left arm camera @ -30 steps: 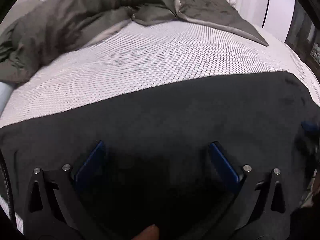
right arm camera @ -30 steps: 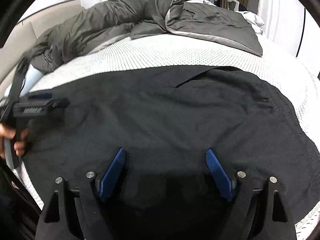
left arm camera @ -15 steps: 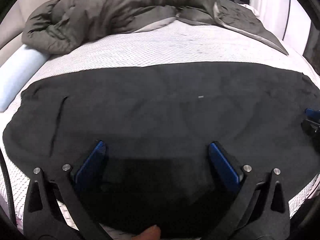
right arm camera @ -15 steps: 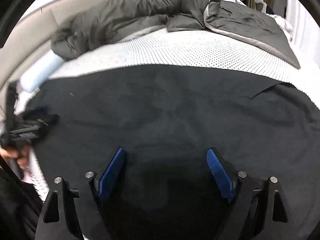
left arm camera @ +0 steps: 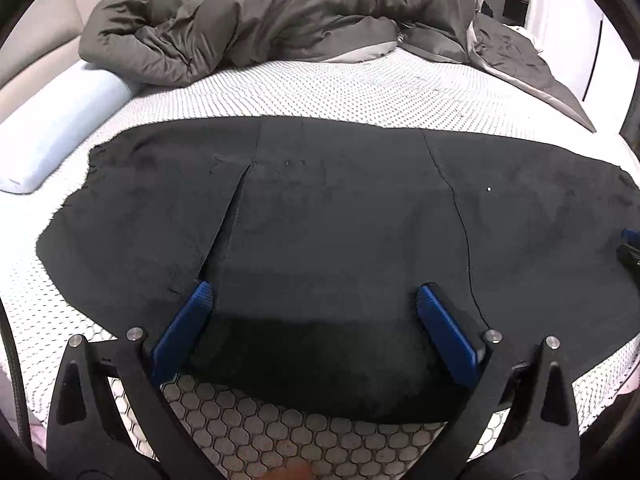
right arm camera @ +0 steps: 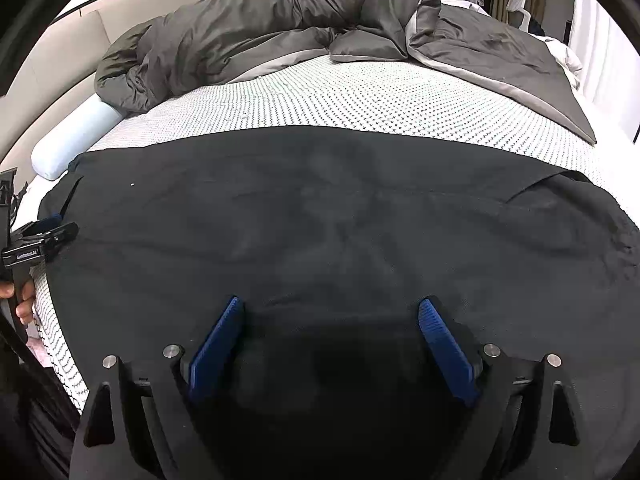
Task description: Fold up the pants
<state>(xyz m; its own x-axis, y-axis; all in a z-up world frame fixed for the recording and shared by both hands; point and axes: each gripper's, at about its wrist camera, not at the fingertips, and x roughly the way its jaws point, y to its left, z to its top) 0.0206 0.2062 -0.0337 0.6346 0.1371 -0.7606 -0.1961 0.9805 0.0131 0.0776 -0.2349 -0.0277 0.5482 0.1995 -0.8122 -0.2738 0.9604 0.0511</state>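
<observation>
Blue-padded jaws of the left gripper (left arm camera: 310,300) stand wide apart, hovering over the near hem of the black pants (left arm camera: 340,220), with nothing between them. The right gripper (right arm camera: 330,312) likewise has its jaws spread apart above the same dark fabric, gripping nothing. In the right wrist view the left gripper (right arm camera: 44,236) shows at the pants' left edge, with the person's hand (right arm camera: 24,300) on its handle just below.

The pants lie spread flat across the mattress (left arm camera: 360,92), reaching nearly from one side of it to the other. Their near edge sits just inside the mattress's front edge, where a strip of white honeycomb-patterned cover (left arm camera: 260,432) shows. A slit or pocket opening and a long seam run across the cloth in the left wrist view; a small white speck sits on the fabric.

Beyond the pants a bare band of mattress stretches across. Past the pants' left end rests a pale blue bolster pillow (left arm camera: 60,132). Farthest from the pants, a rumpled grey duvet (left arm camera: 280,12) is heaped along the back of the bed, against a beige headboard (right arm camera: 60,60).
</observation>
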